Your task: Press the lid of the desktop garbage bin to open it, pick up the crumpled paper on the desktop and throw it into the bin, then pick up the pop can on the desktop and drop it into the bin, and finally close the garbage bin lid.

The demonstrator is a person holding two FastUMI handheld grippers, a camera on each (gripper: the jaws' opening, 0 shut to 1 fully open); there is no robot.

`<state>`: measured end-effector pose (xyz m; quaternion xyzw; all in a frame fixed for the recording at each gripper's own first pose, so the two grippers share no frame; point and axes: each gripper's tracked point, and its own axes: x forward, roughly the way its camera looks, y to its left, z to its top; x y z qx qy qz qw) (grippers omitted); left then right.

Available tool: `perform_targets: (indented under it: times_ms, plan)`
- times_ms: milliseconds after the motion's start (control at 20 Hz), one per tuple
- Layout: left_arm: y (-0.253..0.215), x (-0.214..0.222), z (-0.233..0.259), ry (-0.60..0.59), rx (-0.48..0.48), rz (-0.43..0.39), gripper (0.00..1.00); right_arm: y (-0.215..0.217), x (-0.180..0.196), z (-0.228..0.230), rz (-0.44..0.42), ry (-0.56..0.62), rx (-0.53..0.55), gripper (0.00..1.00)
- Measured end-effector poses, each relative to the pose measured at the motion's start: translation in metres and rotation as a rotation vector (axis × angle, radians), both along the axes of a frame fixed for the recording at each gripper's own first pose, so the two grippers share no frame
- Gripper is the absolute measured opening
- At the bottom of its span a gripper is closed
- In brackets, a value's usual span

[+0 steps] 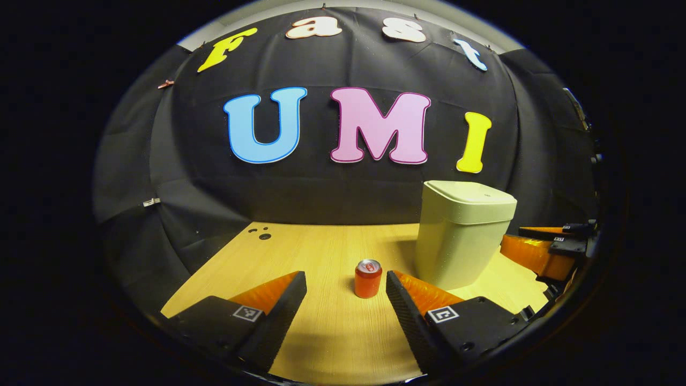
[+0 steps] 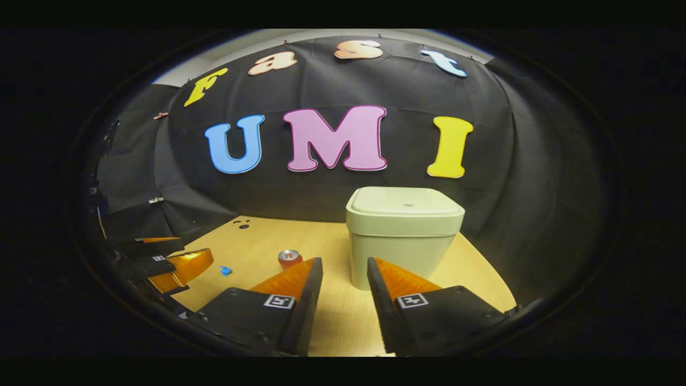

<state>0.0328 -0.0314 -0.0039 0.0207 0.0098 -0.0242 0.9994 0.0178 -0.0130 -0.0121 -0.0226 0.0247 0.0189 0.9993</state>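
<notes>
Bin (image 2: 403,241) stands on the tabletop (image 2: 343,316) with its lid (image 2: 404,202) flat and shut, so by my judgement the first step, to press the lid, is not yet done. Your right tool (image 2: 344,279) faces the bin directly, a little back from it, with its fingers apart and nothing between them. This placing makes sense: from here you can go forward and up to push on the lid.

Can (image 1: 368,279) stands upright on the tabletop, just left of the bin and apart from it. Your left tool (image 1: 346,292) is lined up with the can, fingers spread wide and empty, the can showing in the gap but farther ahead, not touched. I think you hold this tool ready there so the can is a short reach later.

In the right gripper view a small blue thing (image 2: 225,271) lies on the tabletop near the can; I cannot tell what it is. I cannot pick out the crumpled paper with certainty, so look for it before you open the lid.
</notes>
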Motion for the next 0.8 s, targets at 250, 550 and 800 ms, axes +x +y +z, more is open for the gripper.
perform_targets:
  times_ms: [250, 550, 800]
  plan:
    - [-0.003, -0.001, 0.002, -0.008, 0.004, -0.005, 0.96, 0.001, 0.000, -0.006, 0.015, 0.019, 0.008, 0.33]
    - [-0.001, -0.001, -0.002, 0.009, -0.001, 0.000, 0.96, 0.003, 0.001, -0.013, 0.041, 0.054, 0.024, 0.05]
    - [-0.001, -0.001, -0.003, 0.017, -0.007, 0.002, 0.96, 0.011, 0.000, -0.017, 0.091, 0.064, 0.030, 0.06]
